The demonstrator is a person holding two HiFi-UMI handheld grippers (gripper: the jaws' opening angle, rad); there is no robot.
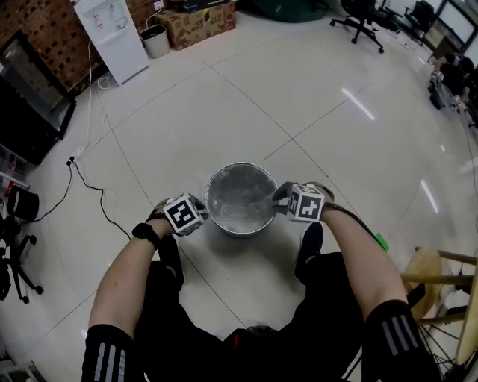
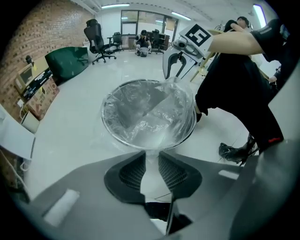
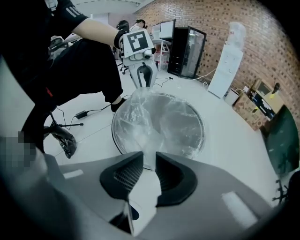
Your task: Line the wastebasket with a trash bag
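Observation:
A round metal wastebasket (image 1: 240, 200) stands on the tiled floor between the person's feet. A clear trash bag (image 2: 149, 115) lies crumpled inside it, its film drawn over the rim. At the basket's left rim, my left gripper (image 1: 196, 216) is shut on a fold of the bag's edge, which runs up between the pads (image 2: 136, 171). My right gripper (image 1: 288, 201) is at the right rim, likewise shut on the bag's edge, a strip of film pinched between its pads (image 3: 166, 171). Each gripper shows across the basket in the other's view: the right gripper (image 2: 173, 70), the left gripper (image 3: 143, 77).
The person's shoes (image 1: 309, 250) flank the basket's near side. A wooden stool (image 1: 441, 287) stands at the right, and a cable (image 1: 89, 190) trails over the floor at the left. Far back are a water dispenser (image 1: 112, 33), a small bin (image 1: 155, 41) and a cardboard box (image 1: 200, 22).

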